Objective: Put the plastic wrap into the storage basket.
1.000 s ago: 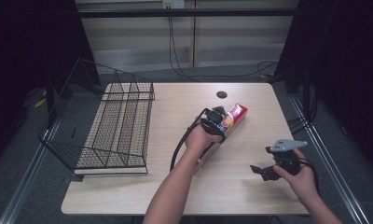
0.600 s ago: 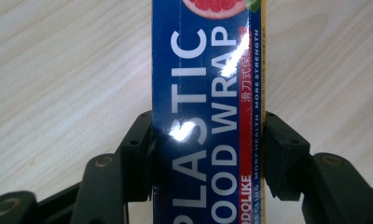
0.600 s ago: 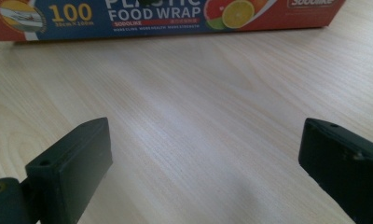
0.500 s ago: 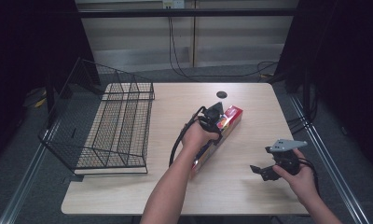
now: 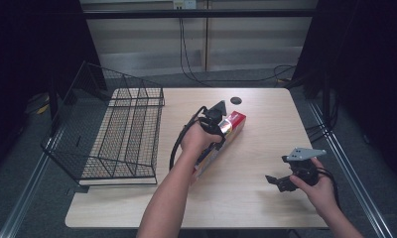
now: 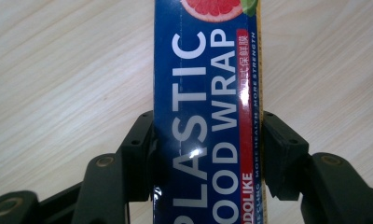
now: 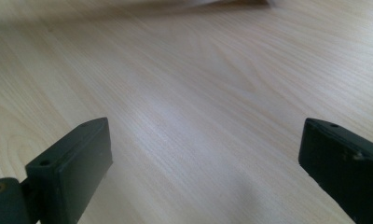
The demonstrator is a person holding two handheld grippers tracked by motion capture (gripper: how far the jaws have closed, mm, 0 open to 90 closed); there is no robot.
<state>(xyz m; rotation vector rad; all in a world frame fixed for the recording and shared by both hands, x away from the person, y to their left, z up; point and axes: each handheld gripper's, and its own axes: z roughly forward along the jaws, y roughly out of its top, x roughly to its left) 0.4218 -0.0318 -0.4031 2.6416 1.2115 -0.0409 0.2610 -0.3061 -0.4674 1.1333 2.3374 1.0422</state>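
— Pale wood counter point(image 5: 266, 144), wire basket point(image 5: 112, 134) on its left side. Where's the plastic wrap box point(image 6: 208, 107)?

— Mid-counter, just right of the basket, clamped across its narrow sides by the left gripper point(image 5: 214, 130) fingers point(image 6: 138, 144).

— And the right gripper point(image 5: 281, 182)?

— Near the front right corner, well apart from the box, fingers point(image 7: 72, 163) spread wide over bare wood.

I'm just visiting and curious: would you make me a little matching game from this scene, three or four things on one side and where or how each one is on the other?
Things:
1. plastic wrap box
2. wire basket
3. right gripper
4. left gripper

States:
A. jaws open over bare table
B. stands at the table's left edge
C. clamped between two black jaws
D. shut on a box

Pairs: 1-C, 2-B, 3-A, 4-D
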